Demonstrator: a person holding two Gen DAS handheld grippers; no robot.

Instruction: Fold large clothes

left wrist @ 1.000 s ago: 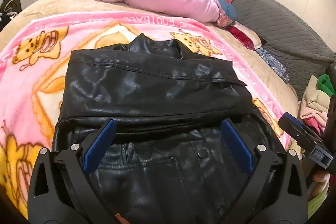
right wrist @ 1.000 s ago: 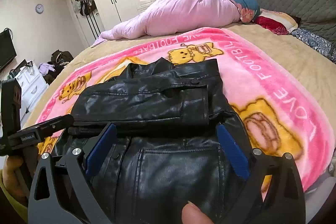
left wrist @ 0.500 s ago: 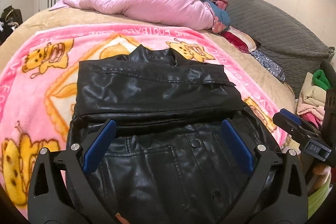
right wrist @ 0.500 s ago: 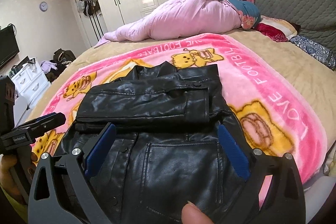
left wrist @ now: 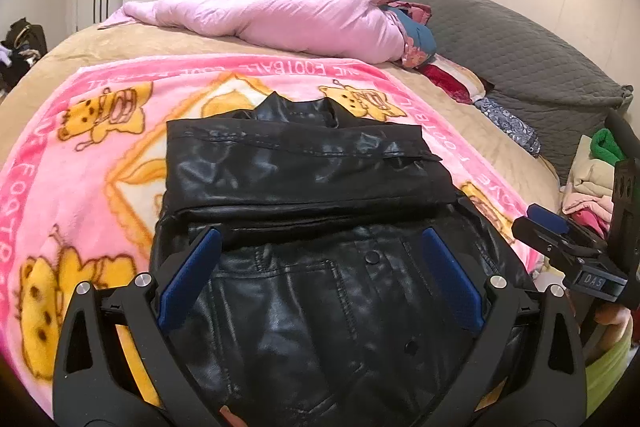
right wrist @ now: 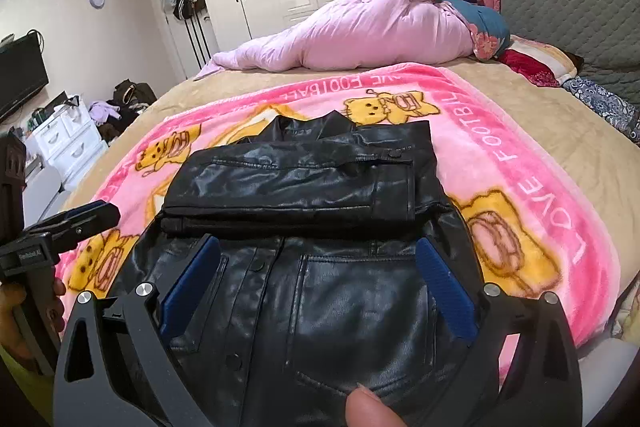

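On pink cartoon blanket (left wrist: 60, 155), at its middle: black leather jacket (left wrist: 304, 187), front up, sleeves crossed flat over chest. Left of jacket hem, left gripper (left wrist: 316, 279), jaws spread wide, pinching nothing, poised above near hem. Right of jacket, right gripper (right wrist: 316, 283), jaws likewise spread and empty, above same hem. Beyond jacket collar, rolled pink quilt (left wrist: 280, 15); right of that, grey headboard (left wrist: 520, 47).

Probably heavy, thick, glossy and slick; stiffish, likely to crease broadly rather than drape, and to slide under smooth pads. Best taken at both hem corners, through seam thickness. Long axis from near hem toward collar (right wrist: 316, 125); collar pointing away, toward quilt.
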